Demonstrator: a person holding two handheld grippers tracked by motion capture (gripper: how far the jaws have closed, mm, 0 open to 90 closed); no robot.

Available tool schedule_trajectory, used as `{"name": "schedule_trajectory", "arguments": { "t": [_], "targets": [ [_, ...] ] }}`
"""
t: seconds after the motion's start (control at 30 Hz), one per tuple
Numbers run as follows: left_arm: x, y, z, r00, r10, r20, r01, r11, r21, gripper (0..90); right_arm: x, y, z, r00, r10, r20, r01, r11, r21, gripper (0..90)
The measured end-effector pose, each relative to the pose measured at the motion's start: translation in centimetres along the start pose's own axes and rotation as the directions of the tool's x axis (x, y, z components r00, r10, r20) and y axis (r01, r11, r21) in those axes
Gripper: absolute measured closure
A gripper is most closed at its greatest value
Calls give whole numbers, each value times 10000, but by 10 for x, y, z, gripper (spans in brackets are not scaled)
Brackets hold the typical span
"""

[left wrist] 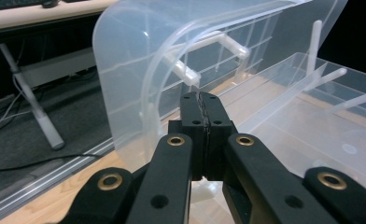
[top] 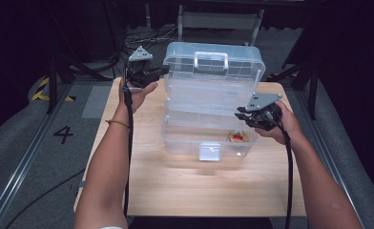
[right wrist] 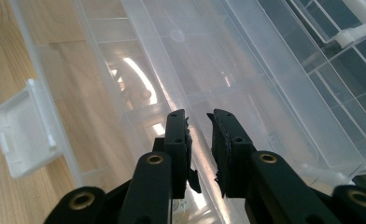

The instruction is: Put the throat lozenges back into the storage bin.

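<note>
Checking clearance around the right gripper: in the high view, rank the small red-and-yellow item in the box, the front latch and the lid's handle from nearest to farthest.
1. Red-and-yellow item, just below-left of the right gripper, inside the box.
2. Front latch, on the near wall.
3. Lid's handle, up at the far side.

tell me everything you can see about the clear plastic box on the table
The clear plastic box is see-through, looks like hard plastic, and stands open on the wooden table. Its lid is tipped up at the back, showing a moulded carry handle and ribbed dividers. A white latch hangs at the front wall. A small red and yellow item lies in the base. The left gripper is at the lid's edge, the right gripper at the box's right rim.
</note>
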State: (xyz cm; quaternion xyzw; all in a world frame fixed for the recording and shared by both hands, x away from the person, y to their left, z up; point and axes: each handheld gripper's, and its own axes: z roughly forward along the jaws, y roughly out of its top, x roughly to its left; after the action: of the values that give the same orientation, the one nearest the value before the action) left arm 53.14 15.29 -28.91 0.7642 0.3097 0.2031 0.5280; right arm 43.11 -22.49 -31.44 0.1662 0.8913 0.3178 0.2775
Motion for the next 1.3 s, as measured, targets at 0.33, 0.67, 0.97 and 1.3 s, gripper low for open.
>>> {"name": "schedule_trajectory", "arguments": {
  "t": [0.33, 0.67, 0.97, 1.3],
  "targets": [
    [0, 0, -1, 9999, 21, -111, -20, 10000, 90, 900, 3, -1, -1, 10000, -67, 25, 67, 10000, 37, 775],
    [-5, -2, -5, 9999, 121, -7, -121, 9999, 80, 898, 4, -5, -2, 9998, 143, -110, -145, 9998, -151, 777],
    [-11, -6, -13, 9994, 325, 77, -326, 9994, 118, 894, 7, -8, -3, 9998, 136, -160, -139, 9997, -199, 782],
    [-19, -9, -17, 9977, 642, 196, -649, 9974, 328, 891, 10, -12, -4, 9996, 191, -206, -197, 9994, -298, 786]
  ]
}}
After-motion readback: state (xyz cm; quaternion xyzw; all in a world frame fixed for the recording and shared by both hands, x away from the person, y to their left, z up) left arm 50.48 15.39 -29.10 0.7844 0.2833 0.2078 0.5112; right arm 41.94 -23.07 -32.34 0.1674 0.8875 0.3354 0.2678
